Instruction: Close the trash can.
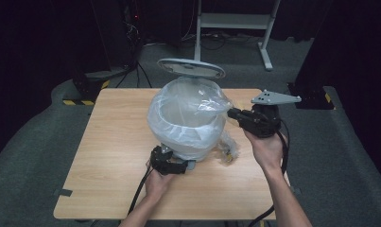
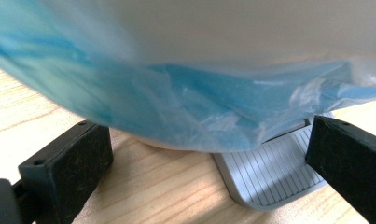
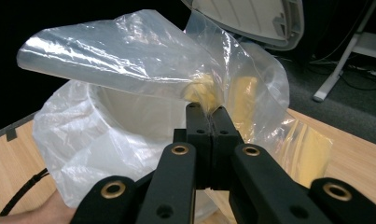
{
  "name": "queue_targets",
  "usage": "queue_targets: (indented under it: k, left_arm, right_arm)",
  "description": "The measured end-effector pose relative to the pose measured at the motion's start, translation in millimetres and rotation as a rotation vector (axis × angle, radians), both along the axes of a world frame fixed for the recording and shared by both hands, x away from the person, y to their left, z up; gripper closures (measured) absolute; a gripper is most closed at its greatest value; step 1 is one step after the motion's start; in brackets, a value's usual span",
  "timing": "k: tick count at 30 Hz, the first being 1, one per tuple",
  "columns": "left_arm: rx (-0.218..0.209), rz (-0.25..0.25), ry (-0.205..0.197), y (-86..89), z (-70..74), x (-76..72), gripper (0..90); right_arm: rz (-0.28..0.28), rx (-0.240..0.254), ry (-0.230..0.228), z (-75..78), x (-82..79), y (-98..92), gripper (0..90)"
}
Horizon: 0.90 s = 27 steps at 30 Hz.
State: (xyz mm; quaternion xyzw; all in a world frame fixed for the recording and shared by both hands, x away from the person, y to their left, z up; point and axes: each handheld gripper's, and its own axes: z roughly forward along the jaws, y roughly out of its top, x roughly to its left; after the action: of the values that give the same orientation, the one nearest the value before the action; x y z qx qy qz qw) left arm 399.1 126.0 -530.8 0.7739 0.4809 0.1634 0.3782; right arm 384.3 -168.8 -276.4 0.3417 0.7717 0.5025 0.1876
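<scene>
Right hand-held gripper (image 3: pixel 209 114) pinching the clear plastic bag (image 1: pixel 188 113) at its rim, beside the bin's (image 3: pixel 125 112) open top. Left hand-held gripper (image 1: pixel 171 165) spread, low at the bin's base on the desk (image 1: pixel 112 156), straddling the grey foot pedal (image 2: pixel 269 172). Lid (image 1: pixel 191 68) raised behind.

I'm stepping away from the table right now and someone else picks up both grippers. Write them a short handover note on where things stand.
Right gripper: jaws shut, pinching the edge of the clear plastic bag at the bin's right rim and holding it lifted.
Left gripper: low at the base of the bin, jaws open either side of the grey pedal, not pressing on it.
Bin stands mid-table, lid up; the bag lines it and drapes over the outside.
Done: bag is in the bin, mostly over the rim.
Left: probably settling the held edge over the rim, then closing the lid.
</scene>
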Motion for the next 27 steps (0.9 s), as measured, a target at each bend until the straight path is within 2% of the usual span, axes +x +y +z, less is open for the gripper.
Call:
queue_targets:
  k: [16,27]
  left_arm:
    - [0.0,0.0,0.0,0.1,0.0,0.0,0.8]
    - [-0.001,-0.001,0.002,0.0,0.2,-0.1,0.8]
  right_arm:
    - [0.053,-0.002,0.024,6.5,14.7,24.5,89.2]
    - [0.081,-0.01,0.059,6.1,28.6,44.3,89.2]
